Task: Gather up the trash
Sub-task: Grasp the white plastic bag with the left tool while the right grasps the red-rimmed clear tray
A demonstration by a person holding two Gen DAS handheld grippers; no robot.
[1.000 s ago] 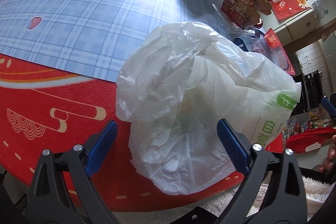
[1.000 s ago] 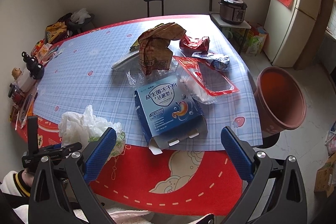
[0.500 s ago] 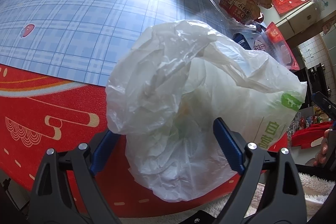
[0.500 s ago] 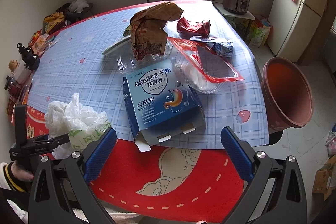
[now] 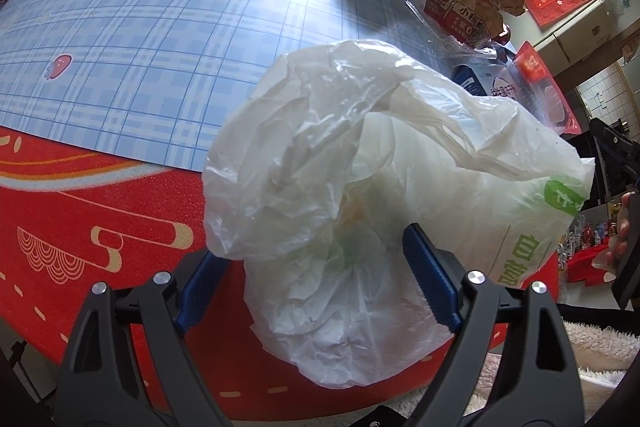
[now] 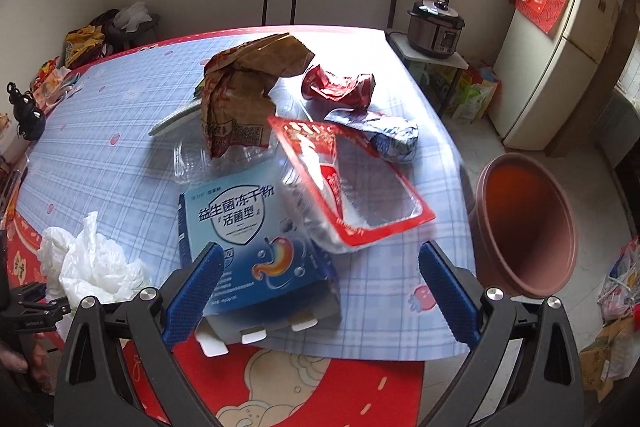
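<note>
**Closing in on the bag, lining up on the box**

The crumpled white plastic bag with green print point(image 5: 360, 195) sits on the red border of the table's blue-checked, red-edged cloth point(image 5: 140, 39), at the near edge. A second ago it lay a little beyond my left claw point(image 5: 316, 279); now its lower folds fill the space between the two blue pads, and one pad is half hidden behind the plastic. The jaws are closing a little but stand wide, with no squeeze on the bag that I can see. I judge the grab has begun, not finished

To the right of the bag, the flattened blue cardboard box with Chinese lettering point(image 6: 256, 239) has grown larger under my right claw point(image 6: 318, 291), which has come down and forward toward it. That claw is wide and empty, its left pad over the box's near corner

Beyond the box lie other wrappers. The terracotta-coloured round plastic bin point(image 6: 528, 223) waits off the table's right side

Both claws point steeply down at the table
</note>
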